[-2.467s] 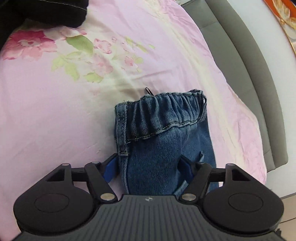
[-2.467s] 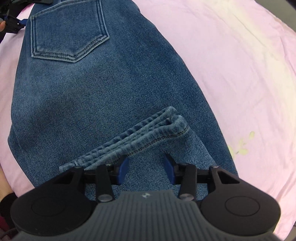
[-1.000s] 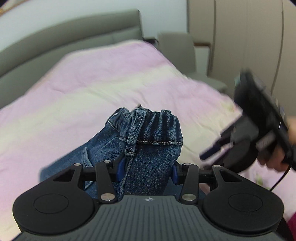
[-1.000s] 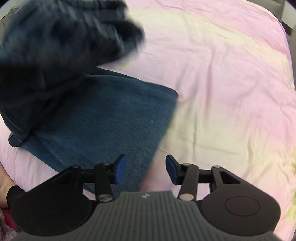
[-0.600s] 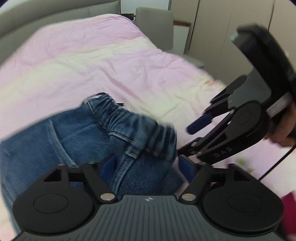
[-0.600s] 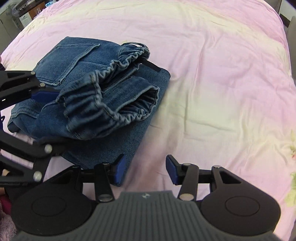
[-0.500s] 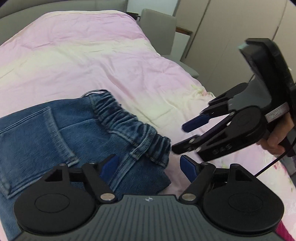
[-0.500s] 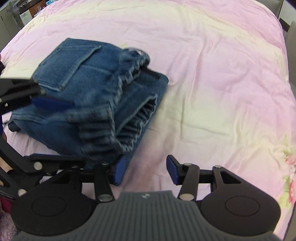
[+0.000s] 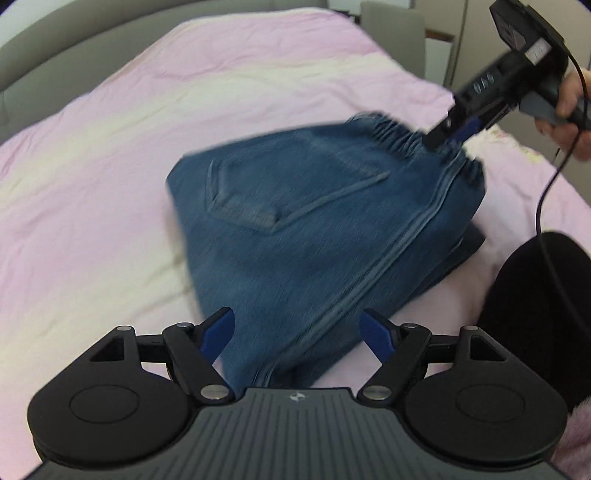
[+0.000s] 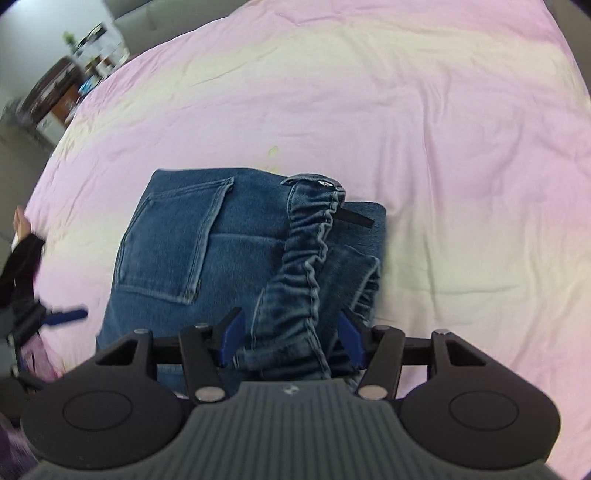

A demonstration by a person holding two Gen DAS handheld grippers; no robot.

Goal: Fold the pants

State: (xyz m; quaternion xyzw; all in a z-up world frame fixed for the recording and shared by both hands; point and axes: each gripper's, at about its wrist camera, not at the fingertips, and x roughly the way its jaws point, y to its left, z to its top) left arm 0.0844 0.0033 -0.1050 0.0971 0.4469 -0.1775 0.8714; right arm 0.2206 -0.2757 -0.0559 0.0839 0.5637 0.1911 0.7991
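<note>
1. A bed [image 9: 110, 192] with a pink and pale-yellow sheet is filling both views, with a grey headboard [image 9: 66, 48] curving behind it in the left wrist view and a grey chair [image 9: 391, 29] standing past its far corner.
2. The pants [image 9: 317, 236], blue denim jeans, are lying folded into a compact stack on the sheet, with a back pocket [image 10: 173, 236] facing up.
3. The gathered elastic waistband [image 10: 310, 258] is lying along one edge of the stack, over a lower folded layer, and a small dark strap [image 10: 354, 218] is sticking out beside it.
4. The left tongs [image 9: 297, 332] are hovering just over the near end of the stack, their blue pads [image 9: 218, 328] standing wide apart and gripping nothing.
5. The right tongs [image 10: 290, 336] are sitting at the waistband end, their blue pads [image 10: 232, 332] spread apart on either side of the gathered band without closing on it.
6. In the left wrist view the right tongs [image 9: 452, 134] are touching the waistband corner from above, with the right hand [image 9: 569, 110] holding the handle and a black cable [image 9: 546, 192] hanging from it.
7. A dark, black-clad shape [image 9: 539, 314] is showing at the right of the left wrist view, close beside the stack.
</note>
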